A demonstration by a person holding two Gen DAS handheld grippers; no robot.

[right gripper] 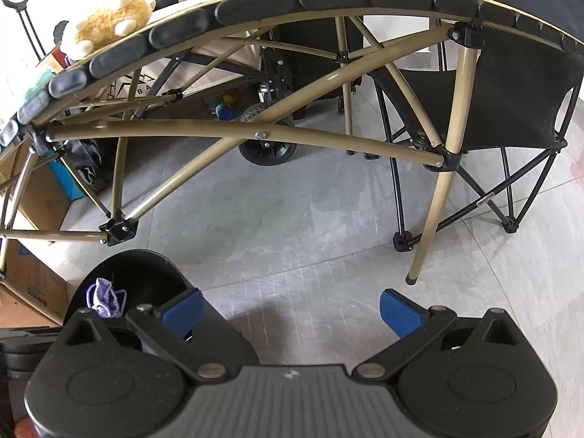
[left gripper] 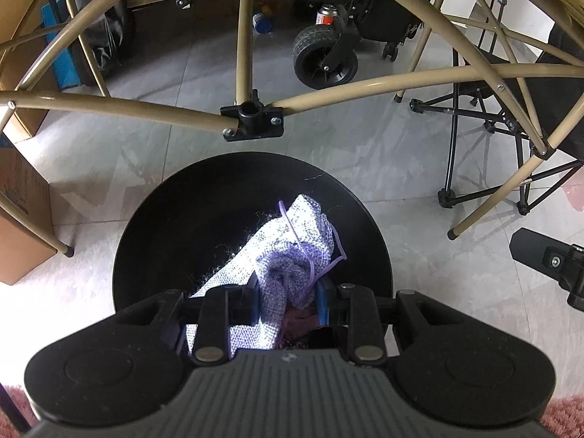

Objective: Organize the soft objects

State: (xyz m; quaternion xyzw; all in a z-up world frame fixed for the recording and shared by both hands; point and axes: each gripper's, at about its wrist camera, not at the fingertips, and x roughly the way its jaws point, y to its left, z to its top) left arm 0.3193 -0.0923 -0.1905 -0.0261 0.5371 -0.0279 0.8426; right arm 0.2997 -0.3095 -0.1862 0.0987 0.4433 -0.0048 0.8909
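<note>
Left view: left gripper [left gripper: 288, 297] clamped on a lilac knit pouch [left gripper: 292, 273], cloth bunched between the fingers, its cord looped ahead of the tips, over a black bin [left gripper: 175, 219]

Right view: right gripper [right gripper: 290, 312] spread wide, nothing between the fingers but grey floor [right gripper: 292, 226]; pouch and bin left of the left finger; plush toy [right gripper: 106, 22] far ahead on a folding table [right gripper: 255, 7]

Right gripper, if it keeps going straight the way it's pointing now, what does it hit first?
Most likely the bare grey tiled floor. The right gripper is open and holds nothing, and nothing lies between its fingers. The tan table leg stands off to the right of that line, though depth is hard to judge.
</note>
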